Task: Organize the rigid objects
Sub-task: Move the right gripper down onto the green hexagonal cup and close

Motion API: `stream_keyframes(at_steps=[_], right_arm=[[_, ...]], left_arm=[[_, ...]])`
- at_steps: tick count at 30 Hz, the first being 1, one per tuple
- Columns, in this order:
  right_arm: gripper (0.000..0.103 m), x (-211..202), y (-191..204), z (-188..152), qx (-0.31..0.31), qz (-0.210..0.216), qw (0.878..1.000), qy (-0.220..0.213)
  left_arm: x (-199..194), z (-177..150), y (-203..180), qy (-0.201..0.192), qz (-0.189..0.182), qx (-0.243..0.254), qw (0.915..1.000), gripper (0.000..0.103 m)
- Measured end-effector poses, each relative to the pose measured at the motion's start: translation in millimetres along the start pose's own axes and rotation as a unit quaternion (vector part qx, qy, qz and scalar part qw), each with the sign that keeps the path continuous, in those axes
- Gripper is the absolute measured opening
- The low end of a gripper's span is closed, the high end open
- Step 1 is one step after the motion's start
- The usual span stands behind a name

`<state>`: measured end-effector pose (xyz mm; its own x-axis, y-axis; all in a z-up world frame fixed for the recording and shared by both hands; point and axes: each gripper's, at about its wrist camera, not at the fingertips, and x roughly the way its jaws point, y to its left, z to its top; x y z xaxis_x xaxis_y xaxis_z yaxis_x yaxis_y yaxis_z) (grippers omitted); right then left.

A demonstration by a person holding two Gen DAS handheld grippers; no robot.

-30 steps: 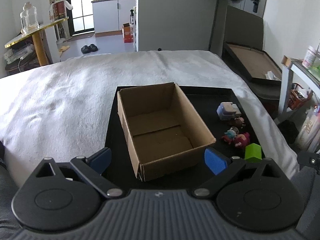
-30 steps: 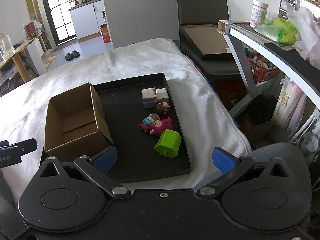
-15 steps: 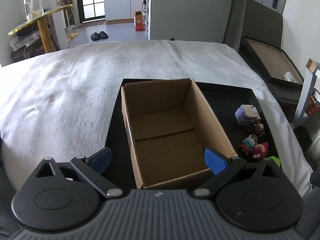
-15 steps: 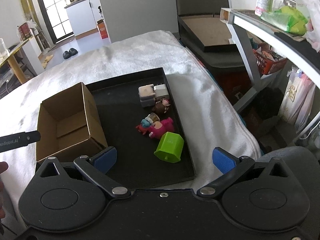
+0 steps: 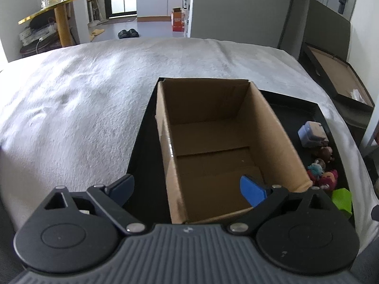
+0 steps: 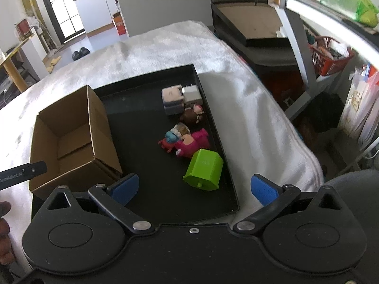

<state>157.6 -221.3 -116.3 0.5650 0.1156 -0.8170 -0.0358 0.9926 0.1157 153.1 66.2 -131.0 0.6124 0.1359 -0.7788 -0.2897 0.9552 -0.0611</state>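
White-blanketed bed [image 6: 241, 90] carrying a black tray [image 6: 146, 165].
Cardboard box [image 5: 220, 146] beside toys; left gripper [image 5: 187, 189] and right gripper [image 6: 194, 187] both spread, holding nothing.

The right gripper [image 6: 193, 188], jaws spread wide, hovers over a black tray [image 6: 146, 127] near the green block [image 6: 204, 170].

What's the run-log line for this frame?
left gripper: open, at cardboard box | right gripper: open, near green block | box: empty | toys: on tray
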Motion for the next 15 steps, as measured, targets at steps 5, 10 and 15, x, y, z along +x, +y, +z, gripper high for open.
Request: stream_keyframes(at_steps=[5, 10, 15], right_arm=[[0.098, 12.2, 2.8, -2.1, 0.001, -0.001, 1.0, 0.012], [0.096, 24.1, 5.1, -0.2, 0.003, 0.002, 1.0, 0.019], [0.084, 34.6, 6.4, -1.0, 0.012, 0.006, 0.999, 0.029]], left_arm=[[8.5, -3.2, 4.8, 0.003, 0.004, -0.008, 1.0, 0.091], [15.7, -5.7, 9.2, 0.007, 0.009, -0.019, 0.9998, 0.083], [23.4, -7.7, 11.0, 0.024, 0.015, -0.022, 0.9994, 0.072]])
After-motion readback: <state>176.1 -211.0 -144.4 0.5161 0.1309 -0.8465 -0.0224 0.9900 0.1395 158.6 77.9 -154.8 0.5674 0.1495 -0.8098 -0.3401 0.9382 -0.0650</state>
